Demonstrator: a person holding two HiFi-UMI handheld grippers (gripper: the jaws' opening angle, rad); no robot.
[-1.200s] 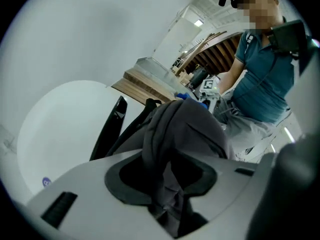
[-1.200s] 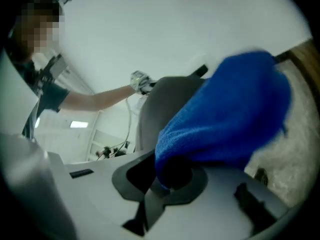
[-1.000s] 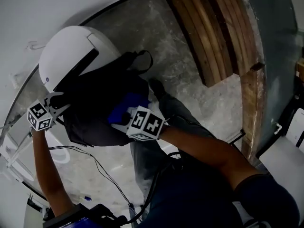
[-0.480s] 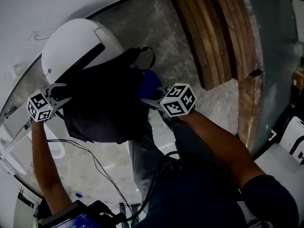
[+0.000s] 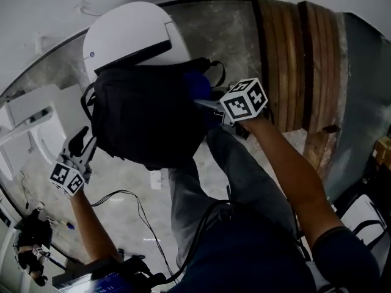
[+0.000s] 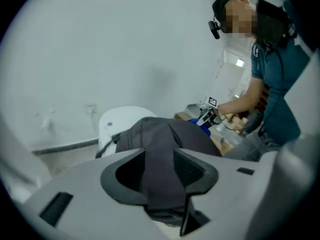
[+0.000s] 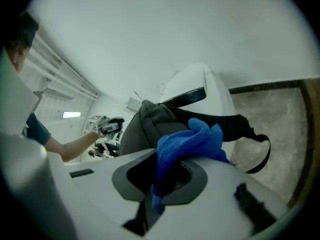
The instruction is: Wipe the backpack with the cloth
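Note:
A black backpack leans against a white domed bin. My right gripper is shut on a blue cloth, which lies against the pack's upper right edge near the carry loop. In the right gripper view the cloth bunches out of the jaws in front of the backpack. My left gripper sits off the pack's lower left corner. Its jaws are opening, and a dark grey strap running from the backpack fills the gap between them.
Wooden planks lie on the concrete floor at the right. White furniture stands at the left and a white wall runs behind the bin. Cables trail over the floor by the person's legs.
The right gripper has carried the cloth from the pack's front face to its upper right edge. The left gripper has pulled from the pack's upper left side out to its lower left.

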